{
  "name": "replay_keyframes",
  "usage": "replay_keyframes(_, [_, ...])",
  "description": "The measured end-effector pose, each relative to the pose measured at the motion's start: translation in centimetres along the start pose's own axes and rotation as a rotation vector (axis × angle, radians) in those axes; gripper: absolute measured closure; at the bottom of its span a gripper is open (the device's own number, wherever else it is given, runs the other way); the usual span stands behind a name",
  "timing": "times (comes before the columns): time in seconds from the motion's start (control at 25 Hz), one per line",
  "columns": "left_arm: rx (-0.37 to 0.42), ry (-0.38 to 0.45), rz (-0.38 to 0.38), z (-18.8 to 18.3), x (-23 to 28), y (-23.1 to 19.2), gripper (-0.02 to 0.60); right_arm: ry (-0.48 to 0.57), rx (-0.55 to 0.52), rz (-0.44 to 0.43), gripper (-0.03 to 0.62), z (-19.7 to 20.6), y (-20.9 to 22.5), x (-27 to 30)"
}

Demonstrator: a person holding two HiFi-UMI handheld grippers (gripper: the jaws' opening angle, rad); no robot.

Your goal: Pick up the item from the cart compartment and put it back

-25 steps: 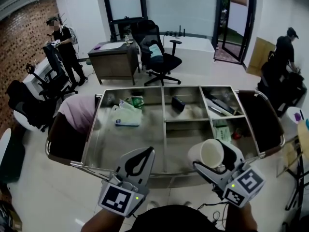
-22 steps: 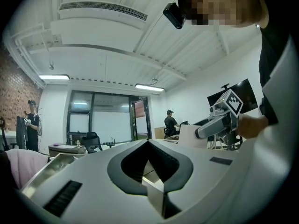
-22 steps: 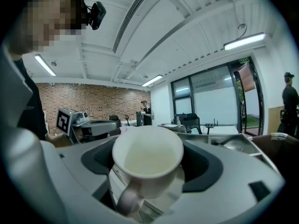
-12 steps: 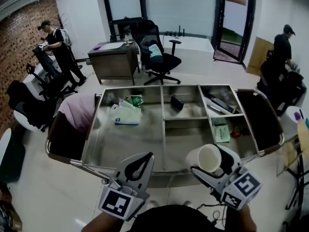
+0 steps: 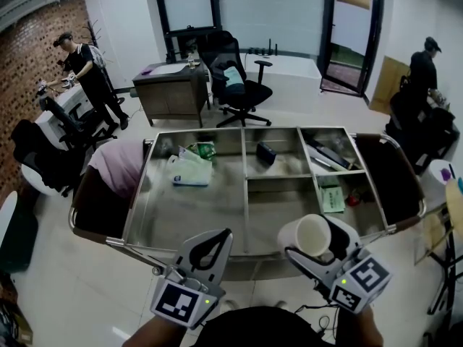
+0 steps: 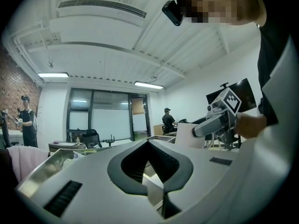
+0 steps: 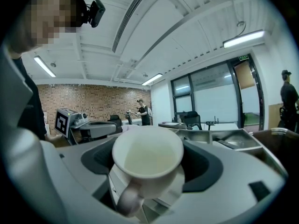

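Holding white mug (image 5: 312, 235) in right gripper (image 5: 315, 240) (base hidden) | left gripper (image 5: 219, 232) closed, empty

A brick wall (image 5: 22, 63) lines the left; tall dark-framed windows (image 5: 249, 9) fill the far side. A wooden desk (image 5: 170, 92) and black office chair (image 5: 239, 74) stand on white floor (image 5: 304, 110) under ceiling strip lights (image 6: 52, 74).
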State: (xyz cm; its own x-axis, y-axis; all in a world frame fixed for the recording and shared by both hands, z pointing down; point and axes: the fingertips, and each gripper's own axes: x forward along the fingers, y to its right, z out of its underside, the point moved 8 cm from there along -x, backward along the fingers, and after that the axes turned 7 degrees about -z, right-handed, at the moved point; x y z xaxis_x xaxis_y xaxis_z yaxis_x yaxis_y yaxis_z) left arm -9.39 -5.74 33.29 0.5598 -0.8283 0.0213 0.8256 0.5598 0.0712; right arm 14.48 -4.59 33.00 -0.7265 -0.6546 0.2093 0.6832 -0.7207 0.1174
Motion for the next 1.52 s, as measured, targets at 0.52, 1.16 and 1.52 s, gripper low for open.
replay_keyframes(0.52, [-0.033, 0.039, -0.002, -0.3, 0.4, -0.1, 0.581, -0.001, 0.009, 0.002, 0.152, 0.3, 0.3, 0.0])
replay_keyframes(1.16, [-0.029, 0.024, -0.008, 0.2, 0.7, -0.3, 0.581, -0.007, 0.001, -0.002, 0.152, 0.3, 0.4, 0.3])
replay_keyframes(1.52, [-0.024, 0.026, -0.013, 0.1, 1.1, -0.7, 0.581, -0.006, -0.005, 0.004, 0.152, 0.0, 0.8, 0.7])
